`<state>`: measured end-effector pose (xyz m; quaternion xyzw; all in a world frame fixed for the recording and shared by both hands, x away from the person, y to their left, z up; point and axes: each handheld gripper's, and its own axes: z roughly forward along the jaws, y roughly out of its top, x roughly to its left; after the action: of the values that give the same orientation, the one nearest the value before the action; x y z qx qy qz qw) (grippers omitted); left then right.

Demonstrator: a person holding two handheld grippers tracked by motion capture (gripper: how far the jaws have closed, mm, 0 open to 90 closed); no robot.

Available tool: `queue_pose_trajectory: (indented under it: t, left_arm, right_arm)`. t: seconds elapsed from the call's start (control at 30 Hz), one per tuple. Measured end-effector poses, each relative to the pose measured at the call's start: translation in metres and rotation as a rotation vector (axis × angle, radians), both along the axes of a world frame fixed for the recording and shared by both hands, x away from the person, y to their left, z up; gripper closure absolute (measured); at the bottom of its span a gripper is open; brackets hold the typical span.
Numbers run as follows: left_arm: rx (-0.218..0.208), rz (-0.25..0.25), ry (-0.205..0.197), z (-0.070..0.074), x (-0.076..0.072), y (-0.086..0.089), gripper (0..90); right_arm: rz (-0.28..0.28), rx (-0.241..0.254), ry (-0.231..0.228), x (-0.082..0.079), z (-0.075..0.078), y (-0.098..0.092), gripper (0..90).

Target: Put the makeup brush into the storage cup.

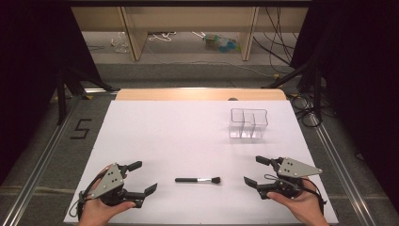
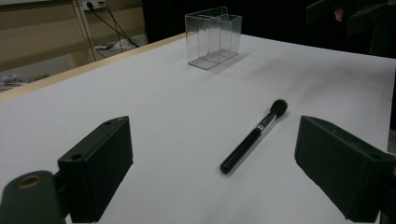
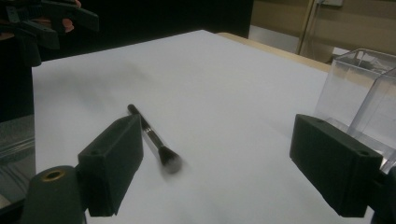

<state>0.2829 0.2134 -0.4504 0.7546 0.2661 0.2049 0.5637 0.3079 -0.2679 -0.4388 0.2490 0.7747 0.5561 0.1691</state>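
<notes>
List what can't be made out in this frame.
- Brush handle: right gripper view, partly hidden behind the near jaw; bristles blurred.
- Organizer: right gripper view, cut off by the right edge.
- Clutter under the far shelf: high view, too small to identify.

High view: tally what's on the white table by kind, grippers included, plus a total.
Makeup brush: 1
Clear plastic organiser with compartments: 1
Handheld grippers: 2, the left gripper and the right gripper, both open and empty
Total: 4
</notes>
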Motion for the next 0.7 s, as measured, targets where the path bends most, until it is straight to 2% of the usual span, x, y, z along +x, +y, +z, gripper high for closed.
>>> queue_pose_trajectory:
  t: [0.27,0.33,0.37,0.4,0.43,0.47,0.57,0.6,0.63,0.67,0.7]
  left_arm:
    - [0.043,-0.037,0.005,0.006,0.003,-0.007,15.2]
    - [0.084,-0.066,0.016,0.010,0.005,-0.011,15.4]
    - [0.110,-0.074,0.023,0.011,0.005,-0.013,15.8]
    - [0.174,-0.101,0.027,0.014,0.008,-0.020,16.0]
    - [0.174,-0.101,0.027,0.014,0.008,-0.020,16.2]
    - [0.244,-0.112,0.036,0.017,0.011,-0.028,16.7]
    - [0.271,-0.126,0.053,0.018,0.015,-0.036,17.9]
    - [0.312,-0.159,0.078,0.018,0.019,-0.044,19.5]
    - [0.312,-0.159,0.078,0.018,0.019,-0.044,20.3]
    - [0.373,-0.198,0.091,0.019,0.023,-0.052,21.3]
    - [0.373,-0.198,0.091,0.019,0.023,-0.052,21.8]
  right_arm:
    - [-0.006,0.000,0.009,-0.001,0.000,0.001,18.1]
    - [-0.005,0.003,0.022,-0.001,0.000,0.002,18.1]
    - [-0.007,0.003,-0.005,0.000,-0.001,0.002,18.1]
    - [-0.008,0.003,-0.004,0.000,-0.001,0.002,18.2]
    - [-0.008,0.003,-0.004,0.000,-0.001,0.002,18.2]
    - [-0.013,-0.008,0.001,0.000,0.000,0.001,18.3]
    - [-0.012,-0.011,0.004,0.000,0.000,0.000,18.4]
    - [-0.010,-0.008,0.007,0.000,-0.001,0.000,18.5]
    - [-0.010,-0.007,0.007,0.000,-0.001,0.000,18.5]
    - [-0.009,-0.004,0.005,0.000,-0.001,0.000,18.6]
    - [-0.009,-0.004,0.005,0.000,-0.001,0.000,18.6]
